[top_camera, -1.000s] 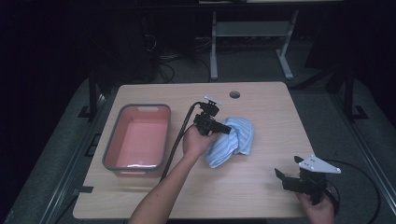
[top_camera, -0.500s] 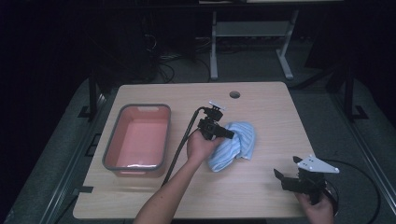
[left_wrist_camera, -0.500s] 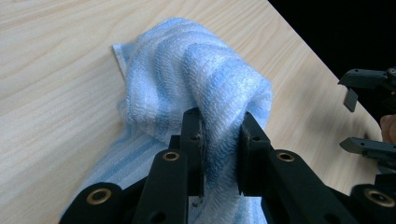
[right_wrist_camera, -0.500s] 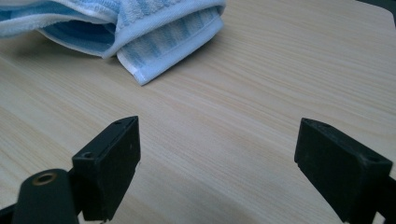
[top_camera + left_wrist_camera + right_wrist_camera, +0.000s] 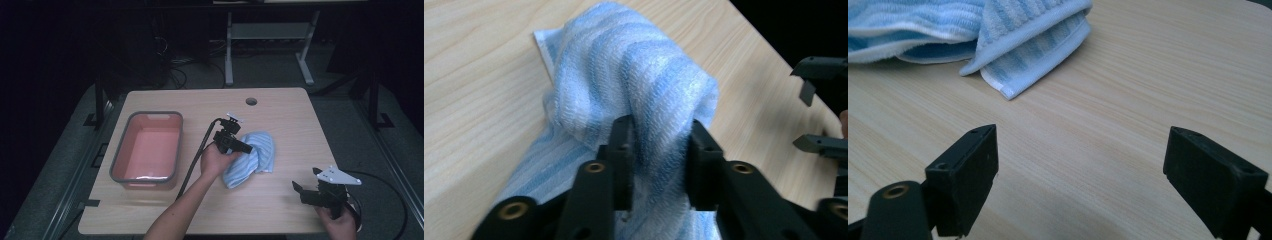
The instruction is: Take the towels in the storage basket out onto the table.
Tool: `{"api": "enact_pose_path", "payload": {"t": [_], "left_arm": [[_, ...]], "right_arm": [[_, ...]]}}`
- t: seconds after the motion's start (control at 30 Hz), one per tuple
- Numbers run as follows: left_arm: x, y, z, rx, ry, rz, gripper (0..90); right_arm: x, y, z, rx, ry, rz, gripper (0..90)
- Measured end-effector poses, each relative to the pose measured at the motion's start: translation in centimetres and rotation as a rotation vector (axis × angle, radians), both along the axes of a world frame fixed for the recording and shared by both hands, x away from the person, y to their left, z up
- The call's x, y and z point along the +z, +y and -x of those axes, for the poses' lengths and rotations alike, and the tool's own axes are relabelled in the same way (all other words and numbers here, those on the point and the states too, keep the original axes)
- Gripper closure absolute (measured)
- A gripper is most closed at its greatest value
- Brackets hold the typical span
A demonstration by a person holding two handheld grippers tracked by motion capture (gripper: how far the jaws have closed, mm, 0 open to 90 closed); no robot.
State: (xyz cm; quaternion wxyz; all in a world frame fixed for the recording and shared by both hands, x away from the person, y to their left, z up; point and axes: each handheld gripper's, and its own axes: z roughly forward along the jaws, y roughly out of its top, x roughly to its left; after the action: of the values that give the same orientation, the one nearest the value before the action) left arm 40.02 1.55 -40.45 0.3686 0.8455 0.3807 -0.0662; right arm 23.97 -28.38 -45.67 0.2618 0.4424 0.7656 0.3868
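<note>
We see the table [image 5: 280, 210], pale wood, with a grey-rimmed pink tub [image 5: 118, 165] on its left part, well apart from the rest. Near the middle lies the towel [image 5: 252, 157], blue and white striped, bunched into a loose heap with one folded corner pointing toward the right gripper view's camera. Our left gripper [image 5: 240, 146] sits at the towel's left edge, held from below by the left hand [image 5: 215, 161]. Along its own view, a raised fold of the towel [image 5: 644, 85] stands between the two black jaws; the jaws have just been opening, and the cloth still fills the gap and touches both pads, so we read it as a loosening pinch on the towel. Our right gripper [image 5: 306, 192] rests near the table's front right corner, well apart from the towel, its jaws spread wide over bare wood.
</note>
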Motion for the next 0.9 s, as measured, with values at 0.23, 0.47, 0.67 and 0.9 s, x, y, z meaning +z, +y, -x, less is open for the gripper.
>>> {"api": "enact_pose_path", "payload": {"t": [0.23, 0.47, 0.67, 0.9], "left_arm": [[0.2, 0.6, 0.5, 0.016, -0.008, 0.024, 50.5], [0.3, 1.2, 0.9, 0.034, -0.007, 0.044, 44.2], [0.6, 1.7, 1.4, 0.035, -0.011, 0.058, 44.2], [0.8, 2.8, 1.8, 0.039, -0.014, 0.062, 44.1]], "right_arm": [[0.0, 0.0, 0.0, 0.004, -0.001, -0.001, 13.9], [-0.1, 0.3, -0.1, 0.004, 0.003, -0.001, 13.9], [-0.1, 0.2, -0.2, 0.002, 0.005, 0.001, 13.9], [-0.1, 0.1, -0.2, -0.001, 0.006, -0.001, 13.9]]}}
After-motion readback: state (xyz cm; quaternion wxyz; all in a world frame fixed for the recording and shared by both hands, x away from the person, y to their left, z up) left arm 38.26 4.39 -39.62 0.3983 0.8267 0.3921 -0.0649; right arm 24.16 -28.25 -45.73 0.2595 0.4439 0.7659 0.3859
